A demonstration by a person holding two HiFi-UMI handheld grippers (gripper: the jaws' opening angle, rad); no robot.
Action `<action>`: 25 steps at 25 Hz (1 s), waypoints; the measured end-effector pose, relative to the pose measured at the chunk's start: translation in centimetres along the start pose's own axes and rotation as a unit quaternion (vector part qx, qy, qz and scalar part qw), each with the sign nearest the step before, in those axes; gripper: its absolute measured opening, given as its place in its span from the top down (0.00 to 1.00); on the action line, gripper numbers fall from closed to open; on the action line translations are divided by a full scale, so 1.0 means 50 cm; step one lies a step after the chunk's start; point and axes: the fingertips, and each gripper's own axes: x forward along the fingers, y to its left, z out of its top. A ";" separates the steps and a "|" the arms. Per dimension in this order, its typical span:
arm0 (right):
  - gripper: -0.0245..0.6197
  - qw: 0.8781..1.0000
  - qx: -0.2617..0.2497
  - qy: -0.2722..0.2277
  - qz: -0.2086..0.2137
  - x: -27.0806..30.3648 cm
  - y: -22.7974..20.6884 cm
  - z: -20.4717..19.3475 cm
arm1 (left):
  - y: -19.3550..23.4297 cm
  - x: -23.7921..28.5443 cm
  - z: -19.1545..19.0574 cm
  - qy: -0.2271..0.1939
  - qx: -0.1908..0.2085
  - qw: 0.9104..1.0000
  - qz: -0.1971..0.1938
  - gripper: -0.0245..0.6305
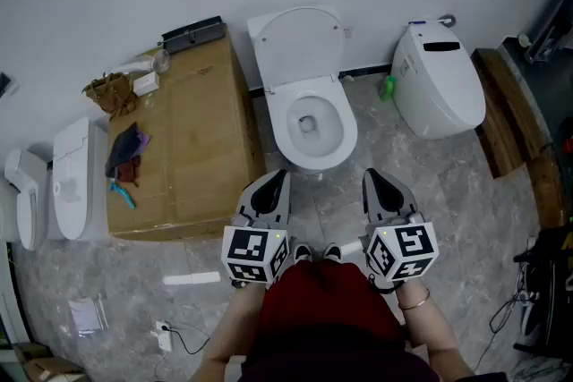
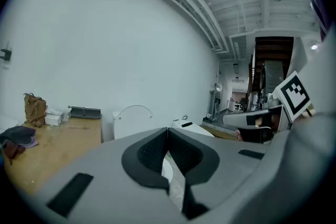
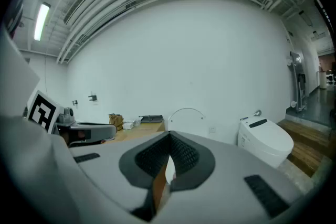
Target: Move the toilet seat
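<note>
The grey marbled floor (image 1: 448, 183) carries an open toilet (image 1: 345, 134) at the wall. A big cardboard box (image 1: 201, 148) stands just beside it on the left and a closed white toilet (image 1: 439, 80) to the right, with a green bottle (image 1: 388, 87) between the two toilets. Wooden planks (image 1: 501, 112) lie further right, and a power strip (image 1: 162, 335) lies at the lower left.

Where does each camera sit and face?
Head view: on the head, looking down at toilet; left gripper, right gripper, forearms show.
Left gripper view: on left gripper, facing the wall; its shut jaws, right gripper show.
Right gripper view: on right gripper, facing the wall; its shut jaws, left gripper show.
Shared: both gripper views see the raised lid and box.
</note>
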 end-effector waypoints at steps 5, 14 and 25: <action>0.94 1.000 -0.001 -0.001 0.002 -0.008 -0.015 0.001 | -0.020 0.003 0.005 -0.002 0.002 1.000 0.000 0.92; 0.94 1.000 0.014 -0.011 0.000 -0.015 -0.068 0.000 | -0.040 0.034 0.016 -0.005 -0.003 1.000 0.013 0.92; 0.94 0.999 0.036 -0.014 0.017 -0.017 -0.150 -0.005 | -0.075 0.079 0.013 0.001 -0.008 0.999 0.037 0.92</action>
